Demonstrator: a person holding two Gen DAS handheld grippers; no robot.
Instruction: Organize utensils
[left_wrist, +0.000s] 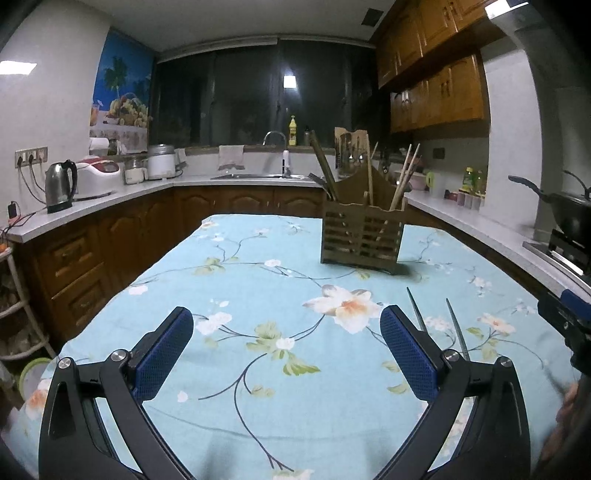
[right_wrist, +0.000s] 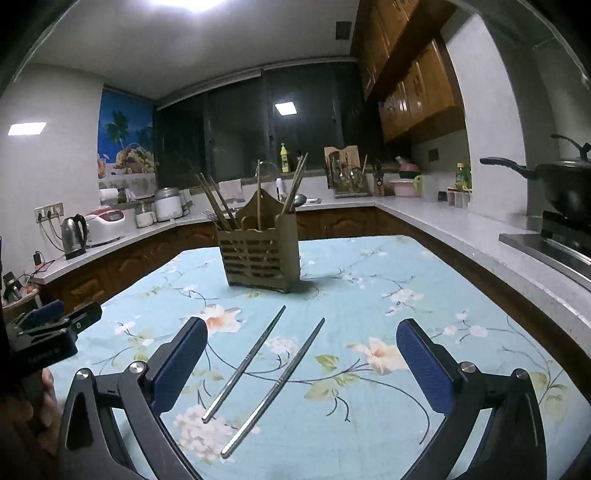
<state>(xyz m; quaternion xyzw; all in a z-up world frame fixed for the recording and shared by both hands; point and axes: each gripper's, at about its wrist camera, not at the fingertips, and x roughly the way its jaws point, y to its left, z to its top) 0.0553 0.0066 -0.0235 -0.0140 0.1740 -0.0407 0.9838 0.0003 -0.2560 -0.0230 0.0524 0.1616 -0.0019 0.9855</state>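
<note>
Two metal chopsticks (right_wrist: 264, 376) lie on the desk (right_wrist: 369, 295) between the right gripper's (right_wrist: 301, 369) wide-apart fingers. The left gripper (left_wrist: 286, 354) gapes empty, partly hiding them. The holder (right_wrist: 258, 254) stands beyond, contents indistinct.

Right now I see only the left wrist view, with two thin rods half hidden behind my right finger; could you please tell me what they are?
Observer: Two metal chopsticks, lying side by side, apart, on the floral tablecloth.
Operator: Is the right gripper holding either one?
Observer: No. The right gripper is open, its fingers either side of both chopsticks.
Operator: Where do the tips point?
Observer: Their tapered ends point toward the wooden utensil holder, which already holds wooden chopsticks.
</note>
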